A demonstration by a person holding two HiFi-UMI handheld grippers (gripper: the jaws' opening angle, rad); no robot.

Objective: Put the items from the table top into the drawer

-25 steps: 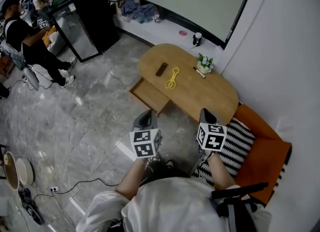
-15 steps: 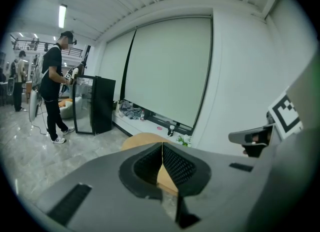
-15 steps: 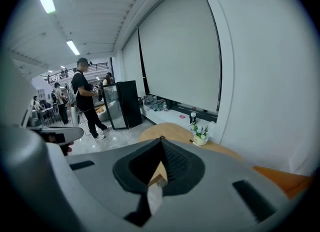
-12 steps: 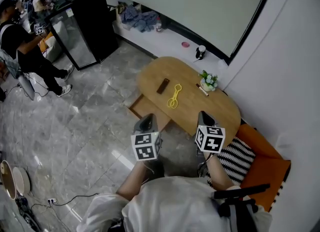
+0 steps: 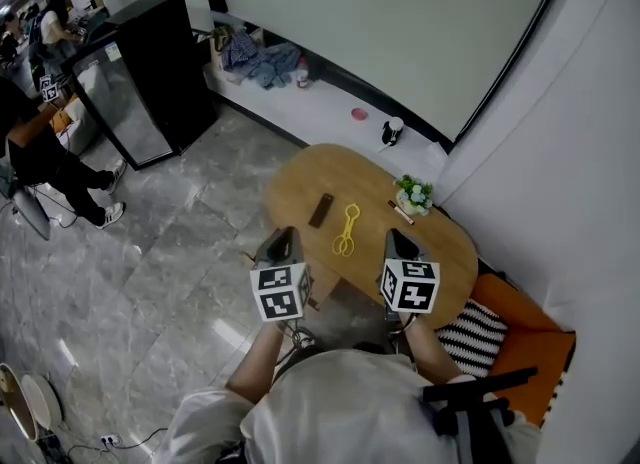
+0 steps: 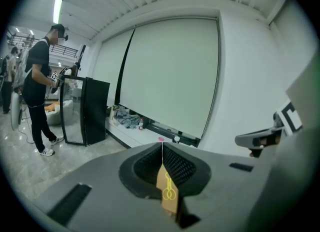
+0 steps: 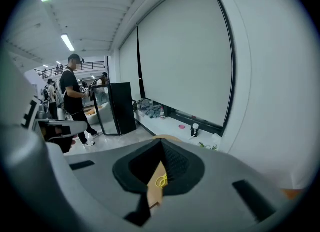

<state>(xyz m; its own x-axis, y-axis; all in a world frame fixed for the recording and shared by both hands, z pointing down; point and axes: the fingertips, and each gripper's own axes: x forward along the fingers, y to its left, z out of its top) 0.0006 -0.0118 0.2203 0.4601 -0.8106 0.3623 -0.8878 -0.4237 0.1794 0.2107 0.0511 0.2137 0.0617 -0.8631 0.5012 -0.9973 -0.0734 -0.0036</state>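
Note:
An oval wooden table (image 5: 440,252) carries a dark brown flat block (image 5: 321,210), a yellow scissor-shaped tool (image 5: 346,230), a pen (image 5: 401,213) and a small potted plant (image 5: 413,194). Its open drawer (image 5: 322,286) shows only as a sliver between my grippers. My left gripper (image 5: 281,245) is shut and empty at the table's near left edge. My right gripper (image 5: 400,244) is also shut and empty, over the near edge, right of the yellow tool. Through the slit between shut jaws, the yellow tool (image 6: 169,190) shows in the left gripper view and again (image 7: 161,181) in the right one.
A black cabinet (image 5: 150,72) stands at the far left with people (image 5: 40,142) beside it. An orange seat (image 5: 525,337) with a striped cushion (image 5: 470,324) sits right of the table. A low ledge along the wall holds clothes (image 5: 260,57) and a cup (image 5: 392,132).
Both grippers have travelled forward across the floor to the table's near edge. The table and its items now lie closer. Both stay shut.

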